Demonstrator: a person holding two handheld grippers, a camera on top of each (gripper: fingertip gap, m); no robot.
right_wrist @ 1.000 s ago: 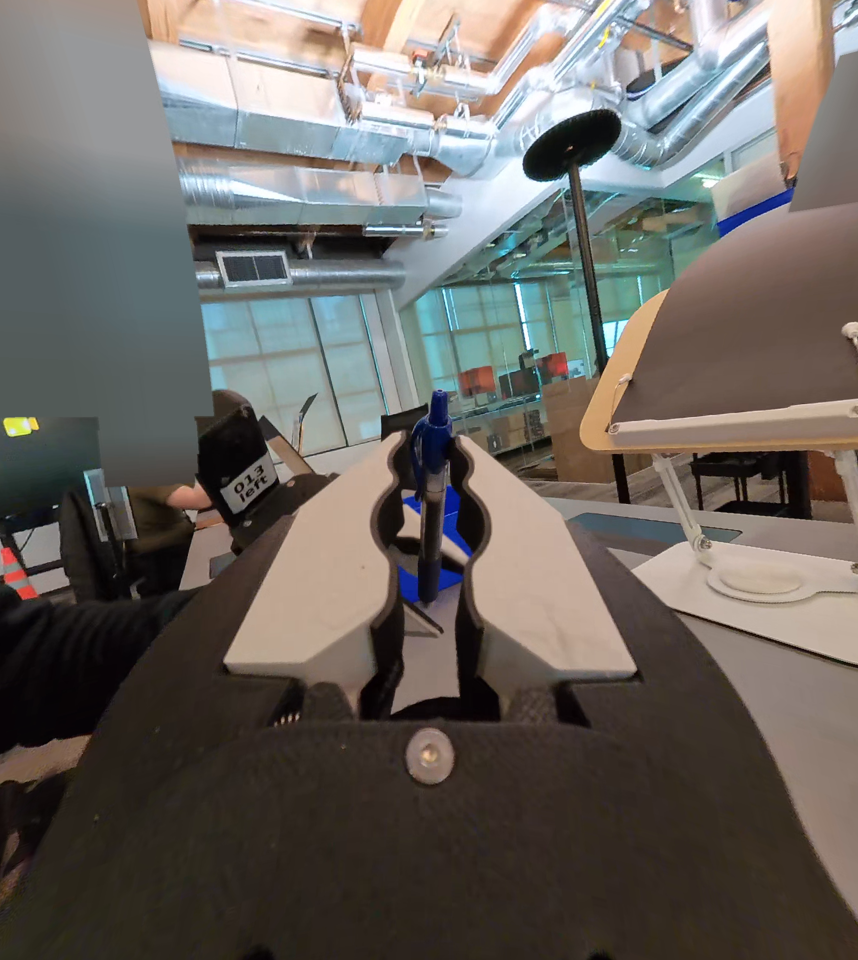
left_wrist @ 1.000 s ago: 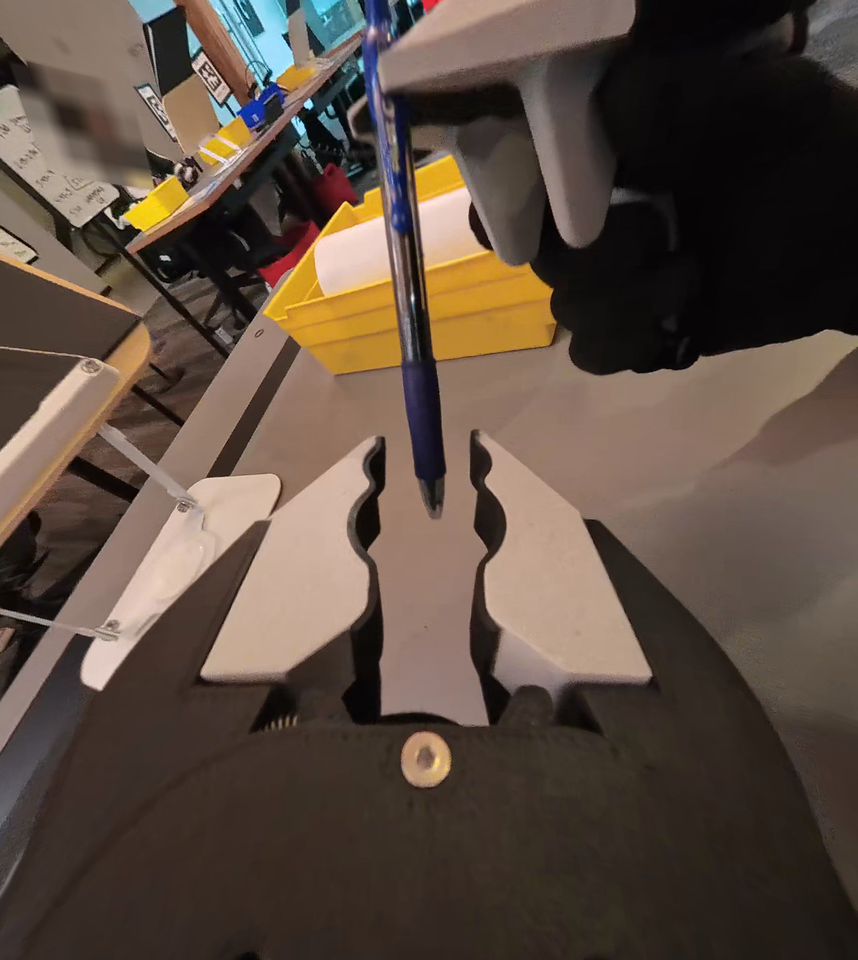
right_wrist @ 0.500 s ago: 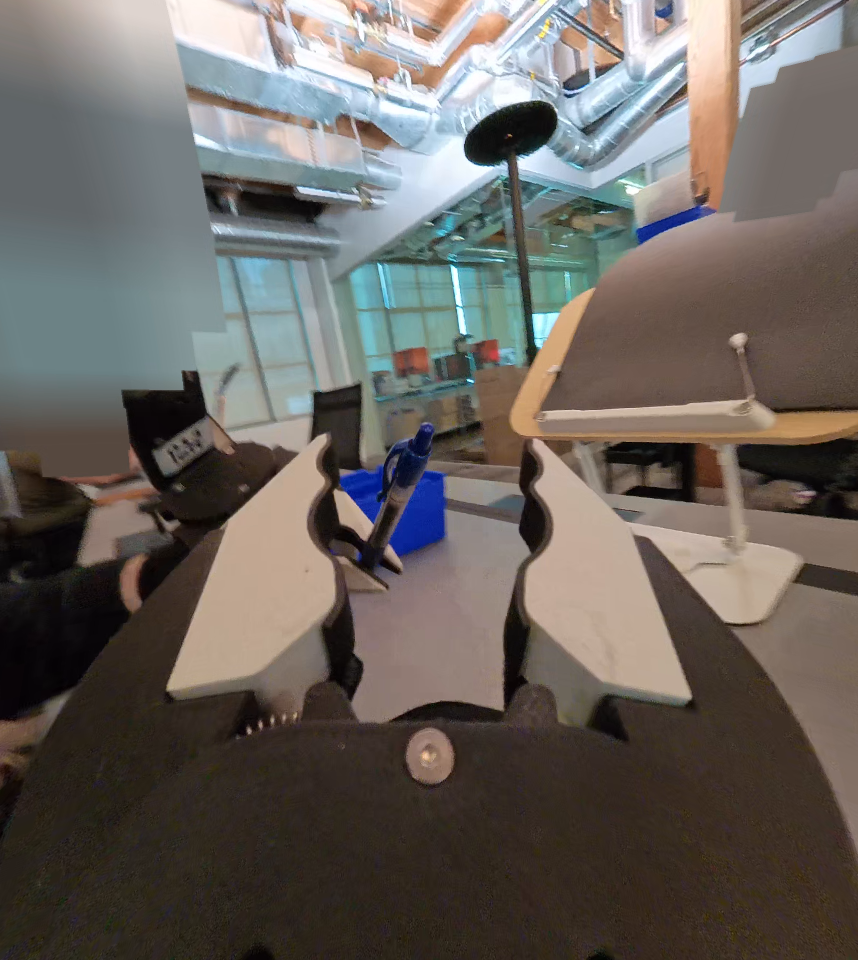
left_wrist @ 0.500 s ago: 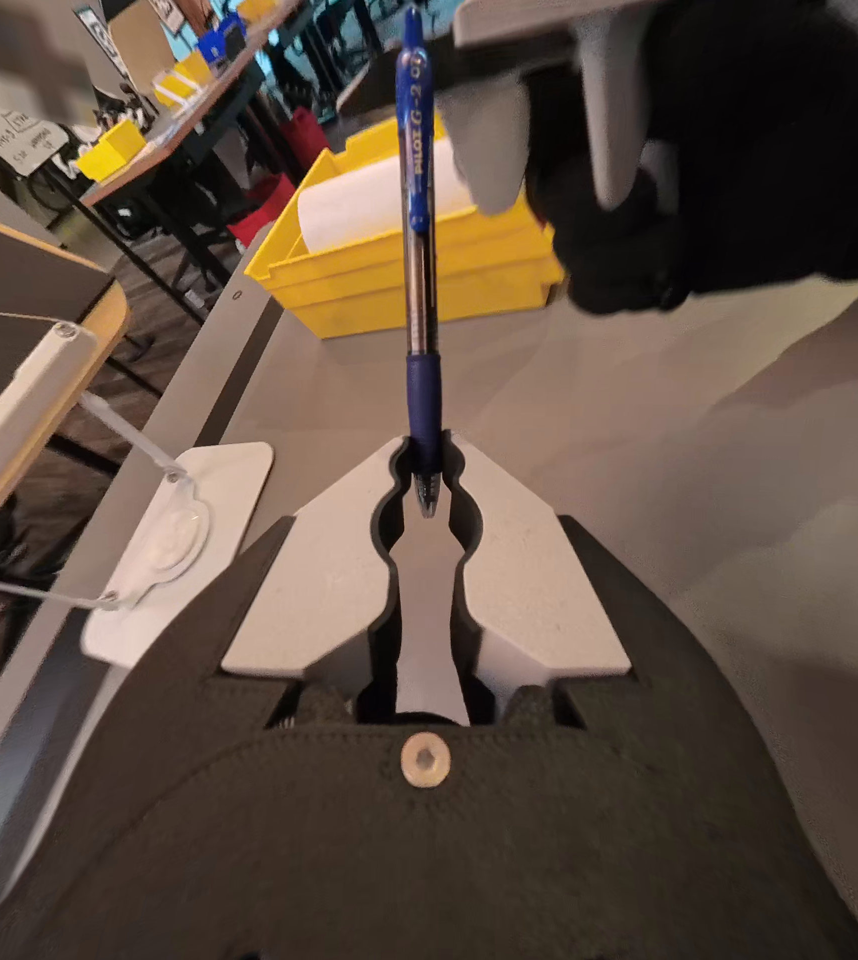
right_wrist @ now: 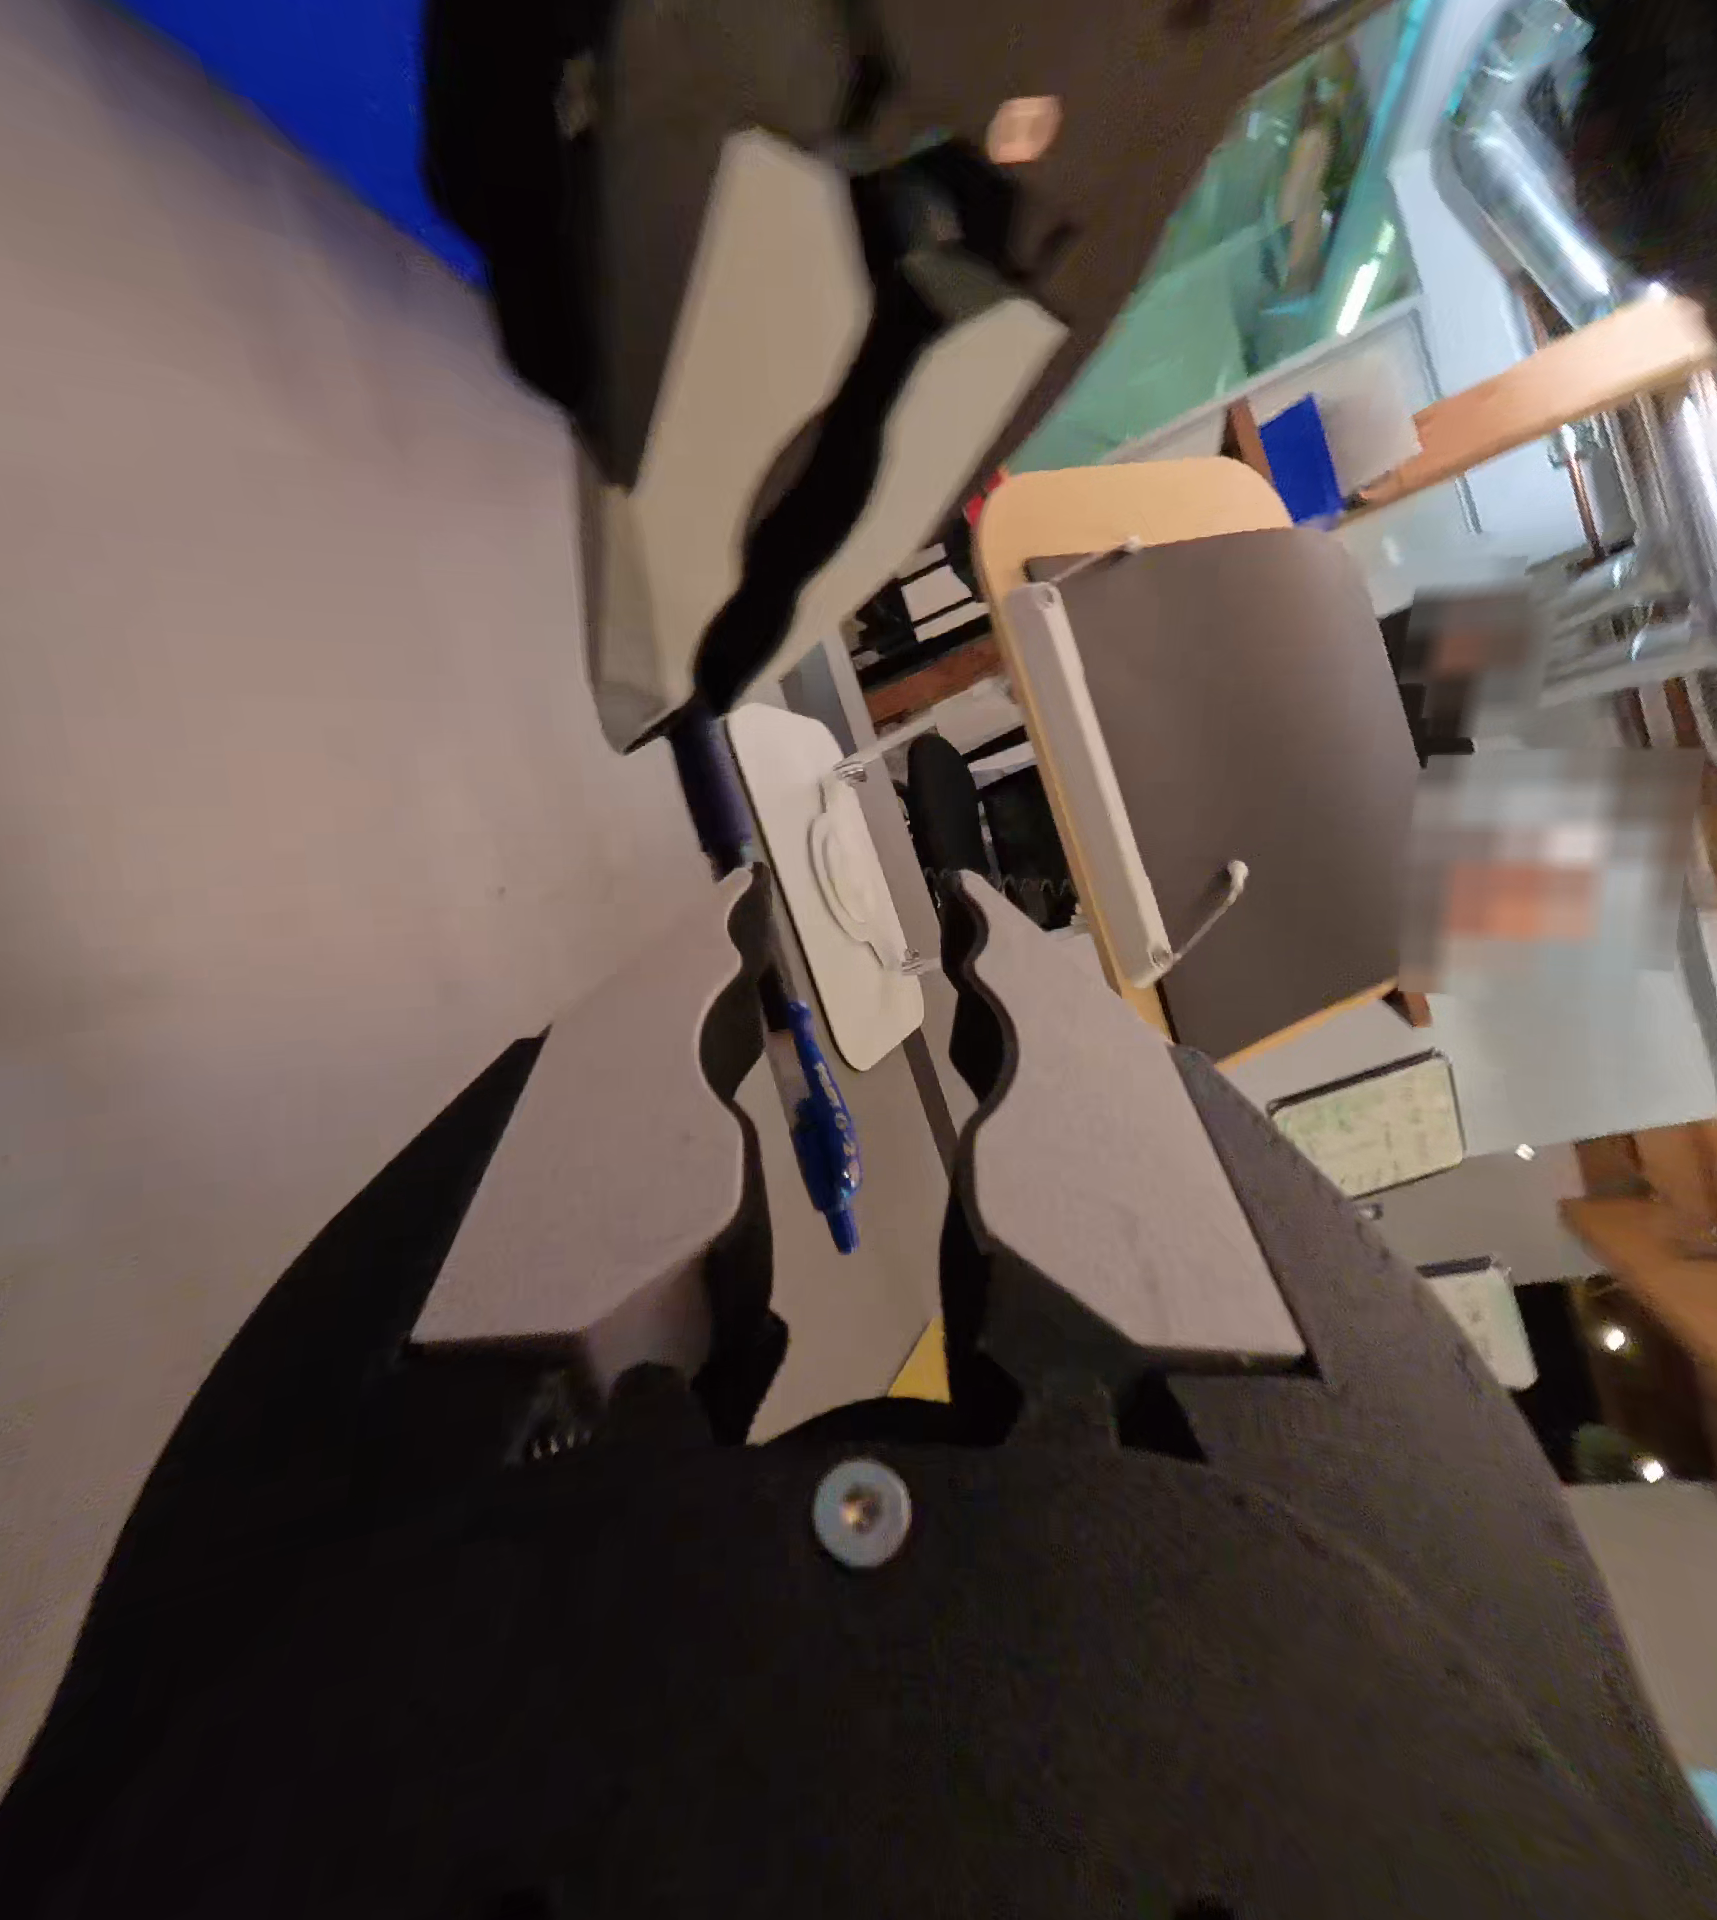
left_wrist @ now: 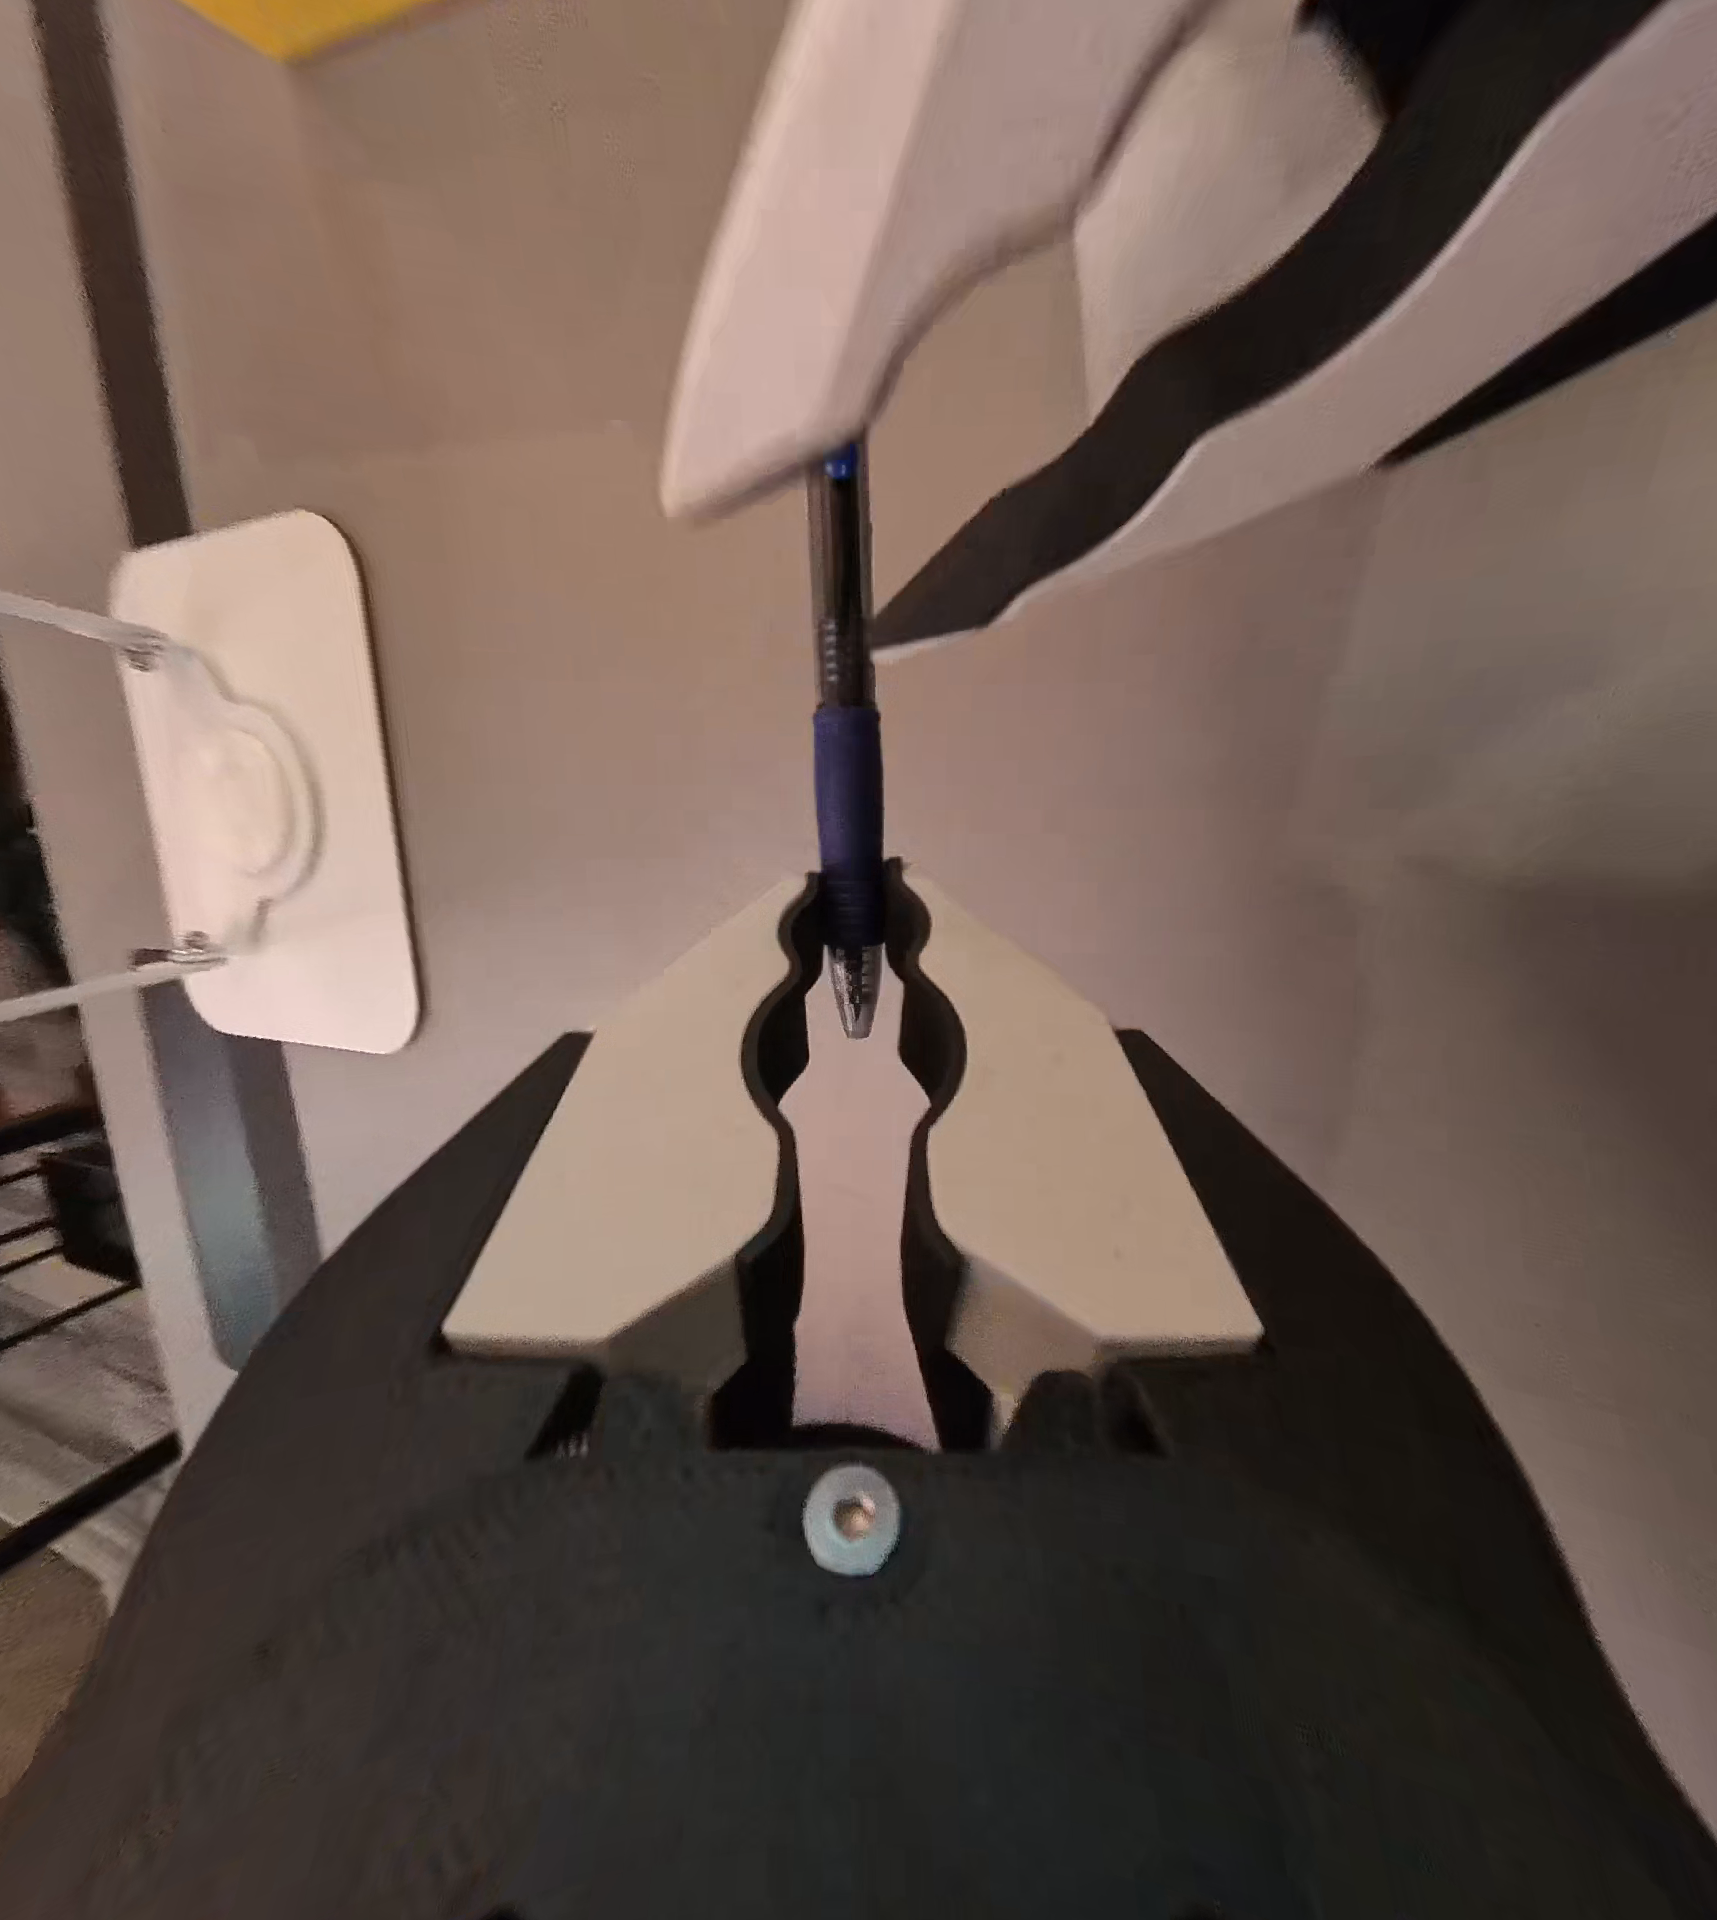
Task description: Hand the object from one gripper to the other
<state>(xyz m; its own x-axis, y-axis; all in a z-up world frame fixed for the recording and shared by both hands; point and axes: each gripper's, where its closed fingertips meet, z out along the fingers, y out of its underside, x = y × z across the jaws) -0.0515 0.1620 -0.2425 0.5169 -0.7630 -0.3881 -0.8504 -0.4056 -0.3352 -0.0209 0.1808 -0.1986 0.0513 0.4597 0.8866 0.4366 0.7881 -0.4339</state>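
pinching blue pen (left_wrist: 846,800) w/ left tool (left_wrist: 852,902); right tool (right_wrist: 849,894) open.

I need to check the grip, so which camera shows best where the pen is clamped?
The left wrist view: the left gripper is shut on the pen at its blue sleeve. The right wrist view shows only its clip end between open jaws.

The left gripper (left_wrist: 852,899) pinched the blue pen (left_wrist: 846,769) by its rubber grip between both fingertips. The right gripper (left_wrist: 812,520) hung spread around the pen's upper barrel, above the grey counter (left_wrist: 1456,831) whose left edge bore a white stand base (left_wrist: 262,779).
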